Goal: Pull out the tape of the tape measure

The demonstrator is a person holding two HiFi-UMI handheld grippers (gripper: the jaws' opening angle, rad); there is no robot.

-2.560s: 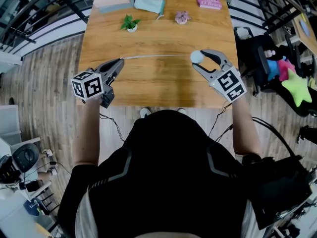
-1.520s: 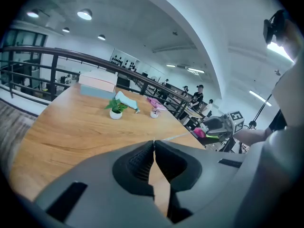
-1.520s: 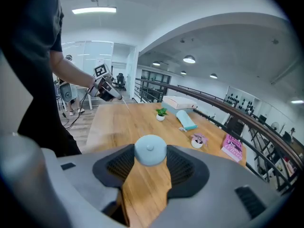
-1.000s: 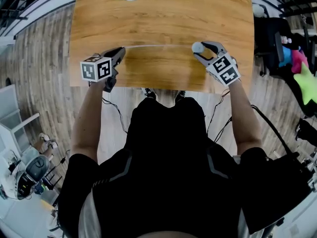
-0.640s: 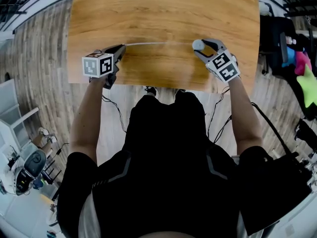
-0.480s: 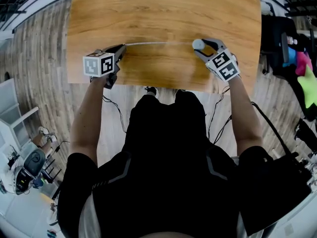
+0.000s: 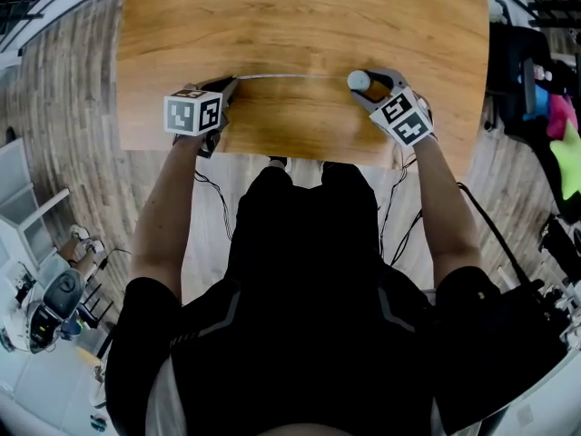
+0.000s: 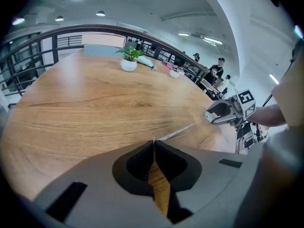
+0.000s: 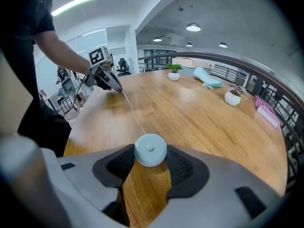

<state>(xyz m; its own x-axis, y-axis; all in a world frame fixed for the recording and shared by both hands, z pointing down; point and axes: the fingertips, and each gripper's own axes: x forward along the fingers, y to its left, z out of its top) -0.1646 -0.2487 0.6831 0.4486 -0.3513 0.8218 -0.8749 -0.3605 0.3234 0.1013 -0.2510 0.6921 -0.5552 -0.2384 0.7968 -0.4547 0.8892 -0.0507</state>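
A small round pale tape measure [image 9: 150,149] sits between the jaws of my right gripper [image 9: 151,152], which is shut on it; in the head view the tape measure [image 7: 359,81] shows at the right gripper [image 7: 363,84]. A thin white tape [image 7: 290,76] runs out of it, stretched leftward just above the wooden table [image 7: 300,25] to my left gripper [image 7: 230,85]. The left gripper [image 8: 153,142] is shut on the tape's end, and the tape [image 8: 178,131] leads away to the right gripper [image 8: 223,114]. The right gripper view shows the tape [image 9: 133,110] reaching the left gripper [image 9: 114,85].
A small potted plant [image 8: 128,59] and a second pot [image 9: 233,97] stand far back on the table, with a pale folded object [image 9: 207,77] and a pink book [image 9: 267,112]. Railings and chairs surround the table. The table's near edge [image 7: 300,156] runs just below both grippers.
Both grippers have sunk toward the table with the tape still stretched between them. The view has tilted, so the far objects have slipped out at the top.
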